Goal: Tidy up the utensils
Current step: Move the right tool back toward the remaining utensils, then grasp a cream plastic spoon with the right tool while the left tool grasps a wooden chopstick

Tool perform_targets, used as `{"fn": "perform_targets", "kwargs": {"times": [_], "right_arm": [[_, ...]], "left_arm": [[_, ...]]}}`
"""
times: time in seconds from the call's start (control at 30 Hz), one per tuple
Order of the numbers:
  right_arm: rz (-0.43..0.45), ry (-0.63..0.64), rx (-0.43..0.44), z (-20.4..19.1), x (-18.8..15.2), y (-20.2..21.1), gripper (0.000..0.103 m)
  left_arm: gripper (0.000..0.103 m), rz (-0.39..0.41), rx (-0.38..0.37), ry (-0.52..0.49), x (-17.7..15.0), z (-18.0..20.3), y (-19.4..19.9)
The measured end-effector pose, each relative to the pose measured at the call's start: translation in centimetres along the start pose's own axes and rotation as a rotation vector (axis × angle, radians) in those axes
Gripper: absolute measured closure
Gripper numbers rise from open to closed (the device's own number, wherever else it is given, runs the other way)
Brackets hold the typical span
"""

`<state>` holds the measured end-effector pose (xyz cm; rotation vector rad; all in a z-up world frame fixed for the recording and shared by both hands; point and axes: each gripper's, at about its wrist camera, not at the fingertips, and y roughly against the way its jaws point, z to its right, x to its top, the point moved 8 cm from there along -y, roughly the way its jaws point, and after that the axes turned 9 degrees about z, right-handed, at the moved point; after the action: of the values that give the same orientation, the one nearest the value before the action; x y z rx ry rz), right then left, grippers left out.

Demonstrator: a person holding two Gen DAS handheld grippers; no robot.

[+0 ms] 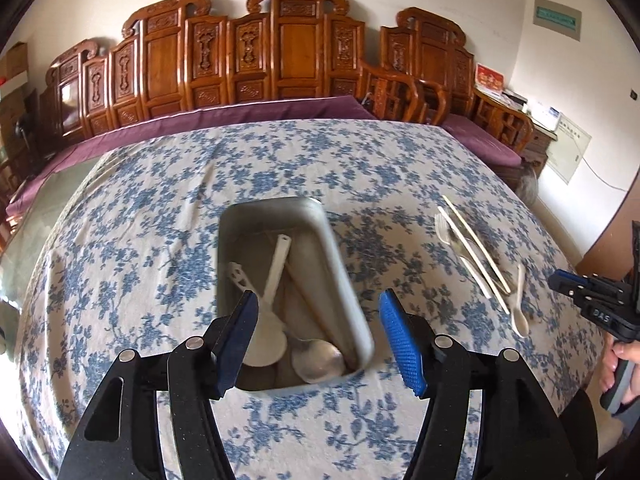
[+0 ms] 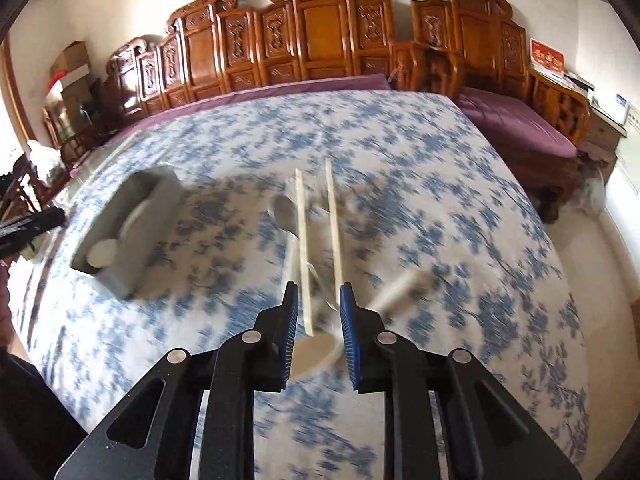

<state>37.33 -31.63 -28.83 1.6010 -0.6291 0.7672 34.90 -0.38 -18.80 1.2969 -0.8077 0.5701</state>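
A metal tray (image 1: 276,210) sits mid-table holding a white paddle spoon (image 1: 266,340), a metal spoon (image 1: 318,360), a white slotted utensil (image 1: 237,276) and a wooden stick (image 1: 310,304). My left gripper (image 1: 319,296) hovers over the tray's near end, open, nothing between its pads. To the right lie loose chopsticks (image 1: 476,248), a fork (image 1: 443,224) and a white spoon (image 1: 520,312). In the blurred right wrist view, my right gripper (image 2: 319,287) hangs over the chopsticks (image 2: 303,248), open by a narrow gap. A pale spoon bowl (image 2: 314,354) lies below it.
A blue-flowered cloth (image 1: 160,240) covers the table. A carved wooden bench with purple cushions (image 1: 280,108) runs behind it. A hand (image 1: 624,356) holds the right gripper at the table's right edge. The tray (image 2: 132,232) lies left of the loose pile; another white utensil (image 2: 396,292) lies to the right.
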Motion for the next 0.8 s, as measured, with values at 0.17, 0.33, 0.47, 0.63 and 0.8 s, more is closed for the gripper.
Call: {"fn": "perform_targets", "kwargs": {"times": [0.17,0.33,0.47,0.63,0.8], "right_arm": [[-0.036,-0.016,0.001,1.8,-1.6,-0.9,0.071],[-0.091,-0.015,-0.001,2.1,-2.7,-2.6,0.066],[-0.133,-0.038,0.009,2.1,-3.1,-3.9,0.057],[-0.178,-0.076,-0.018,2.6,-2.9,-5.6,0.055],[-0.224,-0.085,-0.051,3.3,-3.2,-7.2,0.055]], "left_arm": [[0.042,-0.022,-0.030,-0.048,-0.6,3.6,0.1],[0.042,-0.081,-0.051,-0.075,-1.8,7.1,-0.7],[0.042,-0.111,-0.074,-0.107,-2.3,9.7,-1.2],[0.042,-0.139,-0.100,-0.126,-2.3,11.8,-1.8],[0.042,-0.164,-0.116,-0.118,-2.3,12.9,-3.1]]}}
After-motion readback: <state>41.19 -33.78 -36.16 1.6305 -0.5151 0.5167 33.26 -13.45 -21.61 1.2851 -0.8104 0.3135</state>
